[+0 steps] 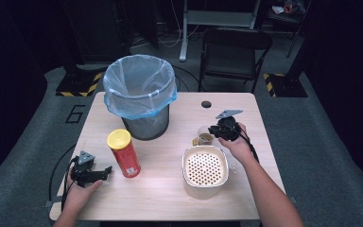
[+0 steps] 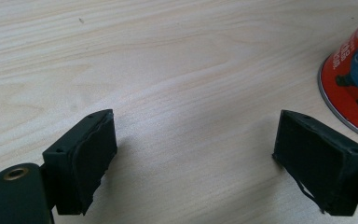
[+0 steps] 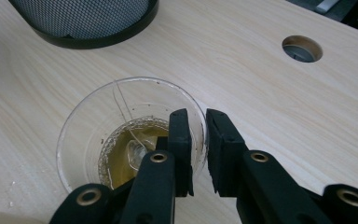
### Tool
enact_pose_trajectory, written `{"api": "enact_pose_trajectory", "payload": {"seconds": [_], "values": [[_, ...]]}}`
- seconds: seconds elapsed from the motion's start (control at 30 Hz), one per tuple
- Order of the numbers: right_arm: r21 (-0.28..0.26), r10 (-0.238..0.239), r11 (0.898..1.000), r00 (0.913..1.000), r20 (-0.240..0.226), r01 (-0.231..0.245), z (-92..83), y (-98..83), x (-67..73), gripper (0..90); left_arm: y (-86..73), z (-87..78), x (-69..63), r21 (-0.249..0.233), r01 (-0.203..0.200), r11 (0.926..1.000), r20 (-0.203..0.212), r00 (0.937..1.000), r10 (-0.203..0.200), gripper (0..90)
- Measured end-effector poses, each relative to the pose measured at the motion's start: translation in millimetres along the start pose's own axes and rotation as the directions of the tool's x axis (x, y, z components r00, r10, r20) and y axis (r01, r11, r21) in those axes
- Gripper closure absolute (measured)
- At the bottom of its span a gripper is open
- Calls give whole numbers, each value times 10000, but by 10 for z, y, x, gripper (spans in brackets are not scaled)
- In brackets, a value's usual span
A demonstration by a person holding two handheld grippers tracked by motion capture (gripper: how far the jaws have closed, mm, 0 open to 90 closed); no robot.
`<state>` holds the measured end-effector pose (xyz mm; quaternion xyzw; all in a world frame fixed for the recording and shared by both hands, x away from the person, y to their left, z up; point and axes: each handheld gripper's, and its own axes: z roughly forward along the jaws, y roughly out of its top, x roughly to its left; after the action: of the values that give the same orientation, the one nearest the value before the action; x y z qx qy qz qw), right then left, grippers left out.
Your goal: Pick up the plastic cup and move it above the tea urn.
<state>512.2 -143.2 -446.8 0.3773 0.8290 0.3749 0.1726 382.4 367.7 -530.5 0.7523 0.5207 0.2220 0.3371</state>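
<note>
My right gripper (image 3: 197,140) pinches the near wall of the clear plastic cup (image 3: 98,121) holding brownish liquid, one jaw inside, one outside. The cup sits directly beneath it. My left gripper (image 2: 193,154) rests wide open, empty, the red cylindrical can (image 2: 354,79) just off its right jaw.

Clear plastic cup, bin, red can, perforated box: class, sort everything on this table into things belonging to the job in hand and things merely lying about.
In the job:
- right gripper, jaws pinching the cup's rim
- clear plastic cup holding brownish dregs

Lying about:
- bin with blue liner
- red can, yellow lid
- perforated box
- left gripper, jaws open over bare table
</note>
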Motion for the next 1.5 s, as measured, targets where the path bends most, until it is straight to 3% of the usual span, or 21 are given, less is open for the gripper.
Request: {"api": "enact_pose_trajectory", "payload": {"seconds": [0.4,0.6,0.83,1.03,1.07,1.23,1.3,1.33,1.5], "values": [[140,251,9996,9997,28,-252,-34,31,8,850,-2,5,-2,-63,21,10000,-22,10000,-21,124],[199,771,9969,9969,-184,-767,-139,12,-40,861,0,1,-1,-15,11,10000,-1,10000,-11,124],[304,766,9966,9970,-137,-761,-241,-32,-87,866,0,1,0,-12,-7,10000,-4,10000,7,124],[320,1228,9919,9924,2,-1227,-333,-122,-162,868,-3,7,-3,-98,24,9999,-33,10000,-25,124],[384,1487,9881,9889,63,-1489,-363,-151,-188,868,-3,7,-5,-96,46,9999,-27,10000,-46,124],[380,1583,9865,9872,210,-1590,-426,-195,-240,868,-4,7,-4,-105,40,9999,-31,10000,-40,124],[448,1718,9839,9847,286,-1729,-462,-219,-265,868,-2,5,-3,-75,26,10000,-23,10000,-26,124],[509,2009,9780,9791,308,-2023,-494,-240,-289,868,-3,8,-4,-107,34,9999,-31,10000,-34,124],[625,2199,9729,9744,468,-2226,-566,-285,-366,868,-3,8,-3,-104,23,9999,-31,10000,-24,124]]}}
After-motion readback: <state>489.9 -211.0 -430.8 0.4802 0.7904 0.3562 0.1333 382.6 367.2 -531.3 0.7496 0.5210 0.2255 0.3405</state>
